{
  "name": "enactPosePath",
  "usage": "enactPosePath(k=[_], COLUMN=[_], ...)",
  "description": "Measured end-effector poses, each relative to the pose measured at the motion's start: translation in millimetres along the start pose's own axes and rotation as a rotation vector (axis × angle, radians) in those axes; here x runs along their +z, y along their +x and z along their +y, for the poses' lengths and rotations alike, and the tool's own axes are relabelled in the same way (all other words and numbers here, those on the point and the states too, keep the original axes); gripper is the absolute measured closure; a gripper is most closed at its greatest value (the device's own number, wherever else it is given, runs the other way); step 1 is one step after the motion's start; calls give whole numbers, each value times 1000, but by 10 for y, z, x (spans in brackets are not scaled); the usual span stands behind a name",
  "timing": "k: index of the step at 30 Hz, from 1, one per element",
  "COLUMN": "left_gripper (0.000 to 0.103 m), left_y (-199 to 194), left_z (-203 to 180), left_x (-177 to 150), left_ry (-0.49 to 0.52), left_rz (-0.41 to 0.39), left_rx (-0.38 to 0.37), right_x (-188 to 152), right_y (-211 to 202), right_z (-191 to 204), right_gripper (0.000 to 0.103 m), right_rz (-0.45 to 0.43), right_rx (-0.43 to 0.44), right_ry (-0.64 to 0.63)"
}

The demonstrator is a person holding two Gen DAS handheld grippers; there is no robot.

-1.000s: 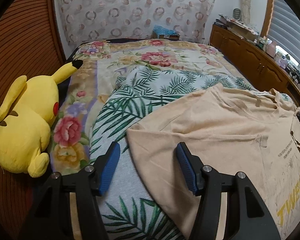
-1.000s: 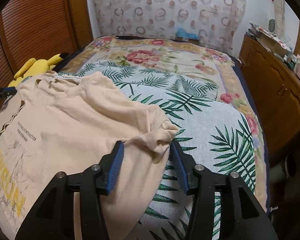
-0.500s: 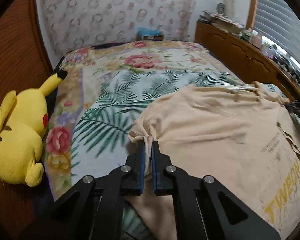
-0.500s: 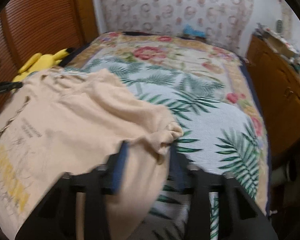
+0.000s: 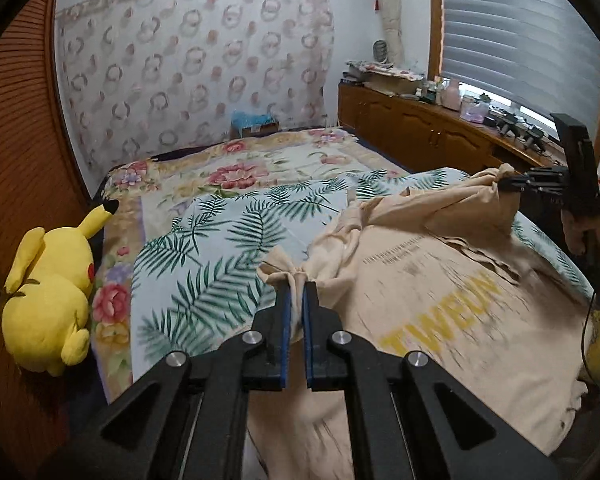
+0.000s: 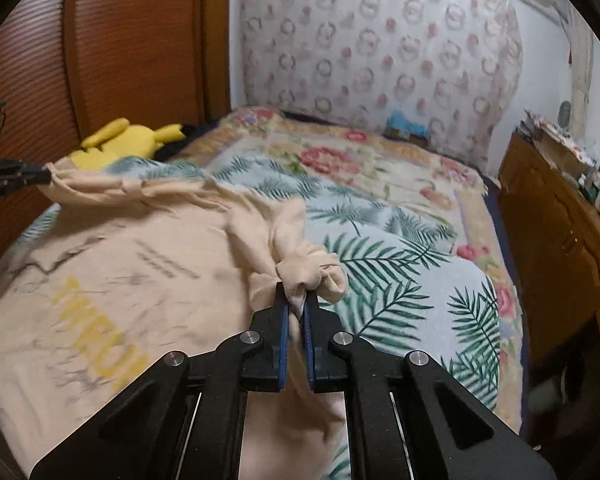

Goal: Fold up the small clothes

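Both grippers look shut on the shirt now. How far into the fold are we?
Done: the left gripper and right gripper are each shut on a bunched sleeve end of the beige T-shirt. In hand: the sleeve ends are raised off the palm-leaf blanket while the shirt's body, yellow print up, lies on it. Left: no fold shows yet, so every fold remains.

both grippers, left gripper (image 5: 295, 292) and right gripper (image 6: 295, 300), are matte black with blue finger pads (image 5: 286, 320) and round silver screws (image 5: 251, 337).
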State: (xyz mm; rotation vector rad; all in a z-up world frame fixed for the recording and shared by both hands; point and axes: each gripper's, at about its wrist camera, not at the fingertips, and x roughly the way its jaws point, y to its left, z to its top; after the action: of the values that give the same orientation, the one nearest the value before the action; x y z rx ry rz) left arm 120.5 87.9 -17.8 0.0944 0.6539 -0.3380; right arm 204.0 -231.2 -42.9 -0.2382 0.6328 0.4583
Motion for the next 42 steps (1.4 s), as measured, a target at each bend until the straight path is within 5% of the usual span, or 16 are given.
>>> enactPosePath(k=[13, 22, 29, 31, 37, 39, 42], left_gripper=[101, 101, 96, 78, 52, 51, 51], left_y=[-896, -1303, -1287, -1259, -1145, -1090, -922], left_z=[-63, -61, -72, -61, 8, 17, 71], left_x=[-982, -1175, -1239, -1247, -1102, -1045, -934], left_ry=[-159, -200, -185, -185, -161, -151, -141], left_rz=[-49, -64, -30, -26, -26, -21, -12], left_rx=[56, 114, 164, 166, 167, 163, 155], right_x=[-672, -959, -1324, -1424, -1415, -1354, -1267], right_y=[-970, -1482, -1675, -1625, -1647, -1691, -1634], right_z=[336, 283, 311, 329, 244, 199, 162], right_gripper=[99, 99, 99, 98, 87, 69, 65], right_rz=[-67, -88, 14, 44, 36, 21, 11], right_rx=[50, 36, 28, 31, -14, -28, -56], right_ry=[74, 121, 120, 131, 149, 144, 121])
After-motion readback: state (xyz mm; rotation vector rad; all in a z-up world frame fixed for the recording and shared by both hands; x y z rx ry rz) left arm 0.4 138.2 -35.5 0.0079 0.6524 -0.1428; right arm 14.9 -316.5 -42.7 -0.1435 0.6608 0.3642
